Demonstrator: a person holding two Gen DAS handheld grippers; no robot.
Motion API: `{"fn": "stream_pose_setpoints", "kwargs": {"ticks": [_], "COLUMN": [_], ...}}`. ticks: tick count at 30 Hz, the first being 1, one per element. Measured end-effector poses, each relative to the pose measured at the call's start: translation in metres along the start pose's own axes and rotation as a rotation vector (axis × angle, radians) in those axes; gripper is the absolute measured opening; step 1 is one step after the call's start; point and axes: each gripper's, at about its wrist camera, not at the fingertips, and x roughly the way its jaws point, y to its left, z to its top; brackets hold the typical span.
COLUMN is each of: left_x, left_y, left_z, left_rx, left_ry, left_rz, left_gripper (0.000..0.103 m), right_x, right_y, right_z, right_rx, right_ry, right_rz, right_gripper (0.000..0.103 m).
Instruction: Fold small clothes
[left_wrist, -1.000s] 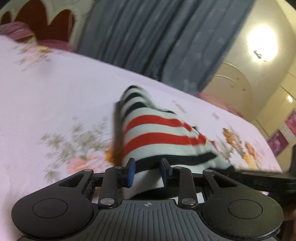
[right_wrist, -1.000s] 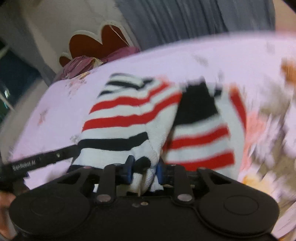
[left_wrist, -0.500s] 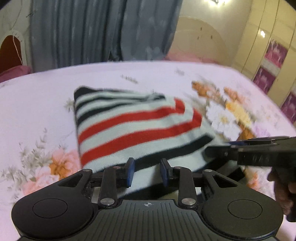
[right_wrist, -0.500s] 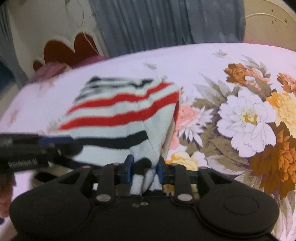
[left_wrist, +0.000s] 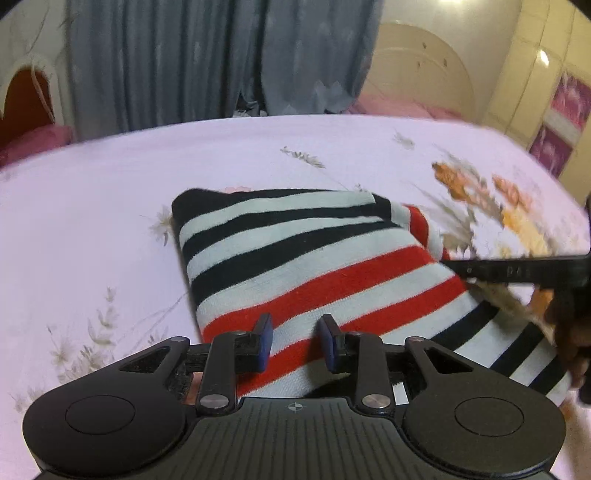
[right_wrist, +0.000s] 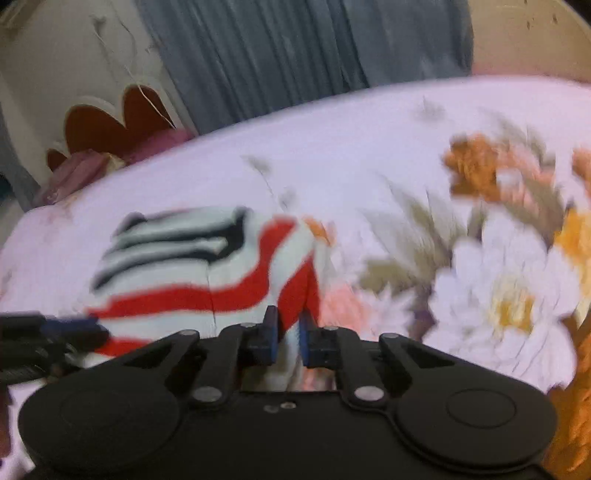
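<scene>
Two views: one fisheye camera on each handheld gripper, both looking down along the jaws at a bed.
Surface: bed sheet (left_wrist: 92, 206), pale lilac, printed with orange, white and peach flowers and grey sprigs; it fills most of both views.
Room: grey-blue curtain (left_wrist: 207, 59) behind the far edge of the bed; red headboard (right_wrist: 110, 122) with a scalloped cream frame past the bed's far left corner; cream wardrobe doors (left_wrist: 546, 92) with purple panels past the bed's right side.
Garment: striped knit garment (left_wrist: 306, 254), folded, lying flat on the bed near its near edge, with black and pale stripes at its far end and red and pale stripes nearer the cameras.
Garment axis: in the left view its long axis runs from far left to near right, stripes lying along it; the dark-edged end points toward the curtain.
Left gripper (left_wrist: 296, 341): low over the garment's near edge, tilted down toward the bed; jaws part spread with the knit between them; I cannot tell whether the blue pads press on it.
Right gripper (right_wrist: 287, 338): at the garment's right edge, tilted down; jaws closing, nearly together, pinching a fold of the red and pale knit. This view is blurred.
Hand: person's right hand (left_wrist: 569, 332), dark and blurred, at the garment's right side behind the right gripper's black finger.
</scene>
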Motion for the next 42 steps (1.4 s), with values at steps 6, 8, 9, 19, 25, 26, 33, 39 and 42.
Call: {"fn": "stream_pose_setpoints", "kwargs": {"ticks": [6,8,9,19,25,26,33,39,42], "left_x": [-0.038,-0.06,-0.067,-0.074,-0.076,-0.077,-0.078,-0.081,-0.103], "left_y": [-0.009,-0.016,-0.019,-0.036,-0.04,-0.041,-0.05,-0.053,-0.054], "left_z": [-0.008,-0.02,-0.023,-0.079,-0.085,-0.085,-0.092,-0.09,-0.071], "left_rx": [0.052,0.056,0.053,0.036,0.033,0.036,0.068,0.089,0.095], "left_ry": [-0.064,-0.095,-0.104,-0.031,-0.015,-0.007,0.012,0.017,-0.085], "left_rz": [-0.011,-0.028,-0.032,-0.021,-0.003,0.002,0.05,0.066,0.081], "left_gripper": [0.029,0.029,0.029,0.029,0.029,0.029,0.029,0.029,0.029], "right_x": [-0.038,-0.061,-0.069,-0.075,-0.076,-0.078,-0.089,-0.073,-0.094], "right_y": [0.022,0.033,0.038,0.056,0.055,0.056,0.071,0.078,0.08], "right_z": [0.005,-0.001,-0.006,-0.081,-0.081,-0.081,-0.089,-0.103,-0.088], "right_rx": [-0.086,-0.141,-0.173,-0.379,-0.376,-0.376,-0.385,-0.443,-0.394], "right_ry": [-0.052,-0.081,-0.081,0.05,0.08,0.08,0.032,0.071,-0.027], "right_rz": [-0.053,-0.02,-0.006,-0.113,-0.115,-0.117,-0.093,-0.17,-0.109], "right_gripper": [0.019,0.019,0.019,0.011,0.015,0.015,0.019,0.018,0.024]}}
